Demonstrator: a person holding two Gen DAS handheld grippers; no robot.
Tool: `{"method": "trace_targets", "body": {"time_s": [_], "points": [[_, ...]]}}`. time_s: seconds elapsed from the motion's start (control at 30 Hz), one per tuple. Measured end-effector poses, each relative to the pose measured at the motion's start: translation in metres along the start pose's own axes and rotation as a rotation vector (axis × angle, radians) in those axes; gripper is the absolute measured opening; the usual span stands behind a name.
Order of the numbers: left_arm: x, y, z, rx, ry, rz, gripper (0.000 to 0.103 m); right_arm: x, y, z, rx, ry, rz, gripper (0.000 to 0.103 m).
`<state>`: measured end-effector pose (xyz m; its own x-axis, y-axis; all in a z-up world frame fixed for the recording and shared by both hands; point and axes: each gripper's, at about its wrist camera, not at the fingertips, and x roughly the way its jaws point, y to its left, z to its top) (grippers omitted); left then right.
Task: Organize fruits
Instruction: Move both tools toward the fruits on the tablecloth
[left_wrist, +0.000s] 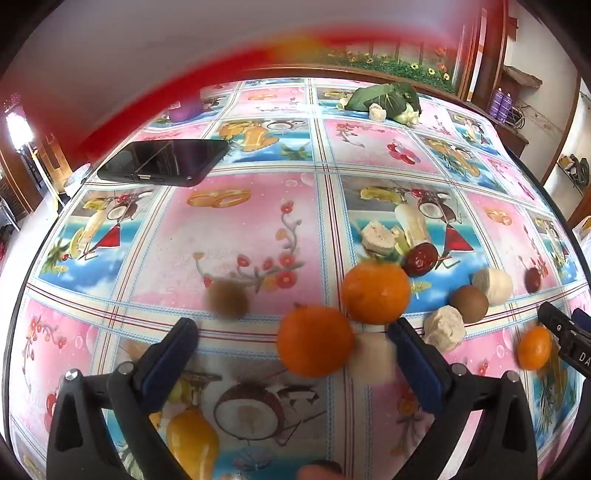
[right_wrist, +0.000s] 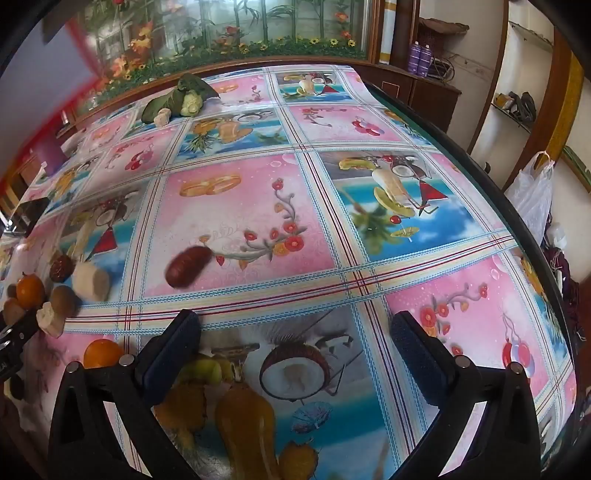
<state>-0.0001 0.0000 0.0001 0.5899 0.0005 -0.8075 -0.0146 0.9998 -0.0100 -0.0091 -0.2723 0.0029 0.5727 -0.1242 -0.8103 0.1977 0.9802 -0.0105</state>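
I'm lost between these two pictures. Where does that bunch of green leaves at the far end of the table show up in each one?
Left wrist view: the green leaves lie at the top, right of centre, on the table's far edge.
Right wrist view: the green leaves lie at the top left, again at the far edge.
Shared landmark: the two purple bottles on the wooden cabinet beyond the table.

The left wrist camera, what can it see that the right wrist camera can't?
Only the left wrist view shows the big orange between its open jaws, touching a second orange. Only the right wrist view shows the white plastic bag beside the table and a blurred red date on the pink square. Both show the small orange, the black phone and the leafy greens.
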Motion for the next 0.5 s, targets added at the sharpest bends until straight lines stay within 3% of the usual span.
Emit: {"method": "trace_targets", "body": {"time_s": [0.5], "points": [[0.0003,0.0000,0.0000,-0.001,0.005,-0.001,0.103,-0.0003,0.0002,0.0001,-0.002,0.005,-0.002,0.103]]}}
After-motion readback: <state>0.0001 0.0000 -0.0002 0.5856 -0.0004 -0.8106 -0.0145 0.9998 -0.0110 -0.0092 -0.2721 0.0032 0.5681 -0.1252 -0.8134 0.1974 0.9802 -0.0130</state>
